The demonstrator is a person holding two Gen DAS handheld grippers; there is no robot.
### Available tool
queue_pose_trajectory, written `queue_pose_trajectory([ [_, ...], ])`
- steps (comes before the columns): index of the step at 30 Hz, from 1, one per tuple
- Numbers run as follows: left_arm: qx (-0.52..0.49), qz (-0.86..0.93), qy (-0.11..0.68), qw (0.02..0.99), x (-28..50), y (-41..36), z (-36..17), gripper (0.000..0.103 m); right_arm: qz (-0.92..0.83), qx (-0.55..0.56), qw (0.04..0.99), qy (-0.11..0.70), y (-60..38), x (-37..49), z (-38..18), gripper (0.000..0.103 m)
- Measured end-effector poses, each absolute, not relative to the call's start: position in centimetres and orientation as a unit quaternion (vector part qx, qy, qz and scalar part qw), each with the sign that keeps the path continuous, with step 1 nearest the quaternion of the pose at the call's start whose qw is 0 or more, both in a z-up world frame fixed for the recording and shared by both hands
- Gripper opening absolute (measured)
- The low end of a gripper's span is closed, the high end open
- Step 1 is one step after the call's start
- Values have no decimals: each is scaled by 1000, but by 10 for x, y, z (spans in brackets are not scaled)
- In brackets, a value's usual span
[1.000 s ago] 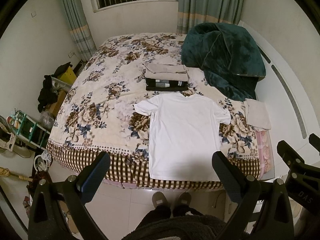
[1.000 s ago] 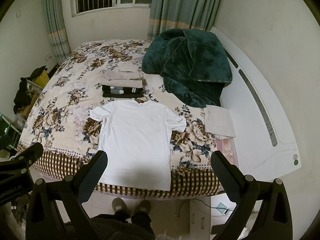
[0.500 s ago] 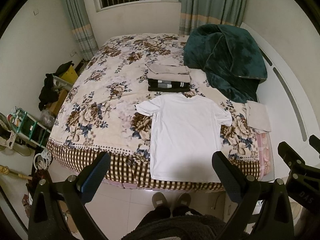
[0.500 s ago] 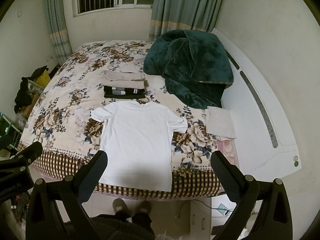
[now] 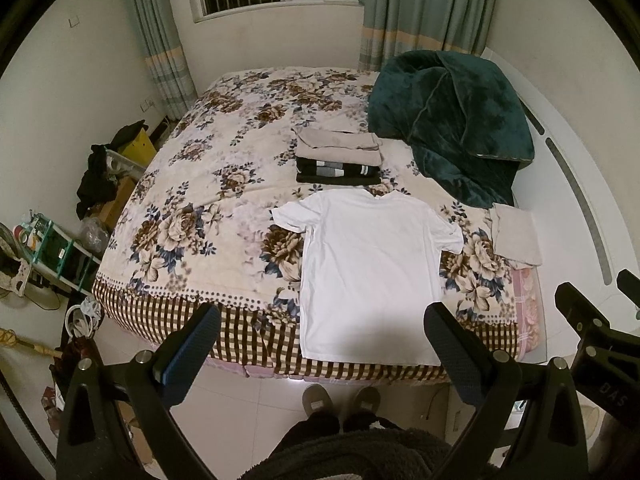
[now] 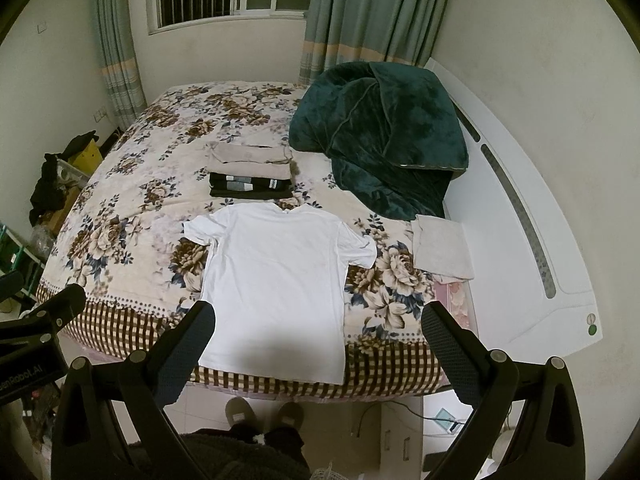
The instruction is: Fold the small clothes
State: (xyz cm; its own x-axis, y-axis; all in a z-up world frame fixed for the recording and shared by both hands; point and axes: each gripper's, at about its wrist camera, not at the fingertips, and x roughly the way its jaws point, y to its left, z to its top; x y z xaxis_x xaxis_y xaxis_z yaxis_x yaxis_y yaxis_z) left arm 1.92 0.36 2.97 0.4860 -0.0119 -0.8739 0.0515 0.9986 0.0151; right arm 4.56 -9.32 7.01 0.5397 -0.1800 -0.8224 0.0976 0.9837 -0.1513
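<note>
Nearest, both tools hang above the floor short of the bed, holding nothing: the left gripper and the right gripper have their jaws spread wide. Past them the white T-shirt lies flat on the near right part of the bed, hem at the near edge, collar away. It looks light, limp, thin cotton — likely to sag and wrinkle — so pinching a sleeve edge and the hem corner seems best. Beyond sit 2 folded garments, then the green blanket.
</note>
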Motion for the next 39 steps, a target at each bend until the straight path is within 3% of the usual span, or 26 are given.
queue_pose_trajectory([
  [13, 23, -16, 502, 865, 31, 2, 33, 103, -81, -38, 874, 477, -83, 49, 75, 103],
  [20, 41, -2, 487, 873, 85, -6, -17, 103, -101, -6, 860, 501, -93, 101, 25, 103],
  [25, 63, 17, 493, 867, 151, -27, -80, 103, -165, 38, 836, 521, -154, 167, -61, 103],
  [30, 72, 39, 531, 843, 230, -56, -179, 103, -213, 91, 807, 543, -237, 239, -169, 103],
  [39, 81, 85, 630, 768, 340, -91, -373, 103, -255, 247, 724, 591, -392, 351, -414, 103],
])
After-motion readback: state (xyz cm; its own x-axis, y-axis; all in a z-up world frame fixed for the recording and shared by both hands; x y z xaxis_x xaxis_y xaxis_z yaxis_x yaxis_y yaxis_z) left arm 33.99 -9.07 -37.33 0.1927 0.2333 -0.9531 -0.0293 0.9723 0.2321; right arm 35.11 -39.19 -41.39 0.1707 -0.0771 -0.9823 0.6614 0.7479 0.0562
